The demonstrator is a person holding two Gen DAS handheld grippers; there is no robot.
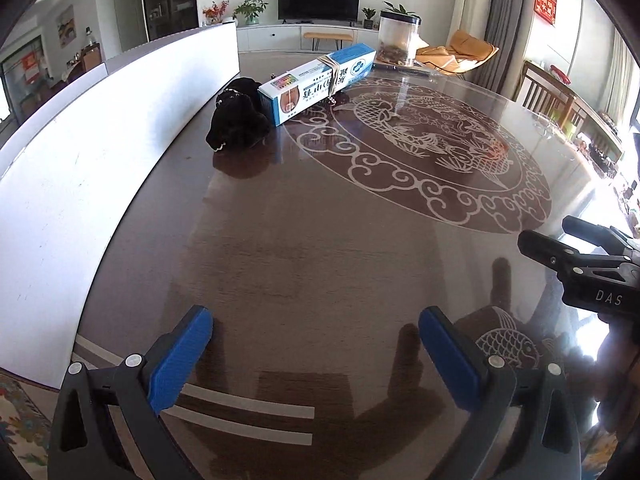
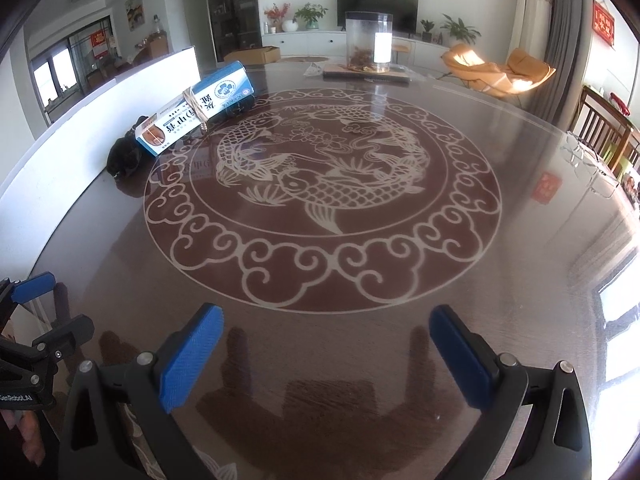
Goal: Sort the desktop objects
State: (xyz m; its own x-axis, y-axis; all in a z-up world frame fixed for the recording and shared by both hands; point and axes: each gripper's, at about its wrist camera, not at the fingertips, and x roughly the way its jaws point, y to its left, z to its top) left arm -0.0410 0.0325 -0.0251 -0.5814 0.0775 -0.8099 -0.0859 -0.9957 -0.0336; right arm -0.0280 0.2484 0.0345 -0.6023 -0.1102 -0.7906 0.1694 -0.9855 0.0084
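A long blue and white carton with a rubber band around it lies at the far left of the dark glass-topped table. A crumpled black cloth item lies against its near end. My left gripper is open over bare table near the front edge, with nothing between its blue pads. My right gripper is also open and holds nothing, and it hovers short of the carp medallion. Each gripper shows at the edge of the other's view.
A clear plastic jar stands on a flat tray at the far side. A white panel runs along the left edge. Wooden chairs stand at the right. Loose clear objects lie near the right rim.
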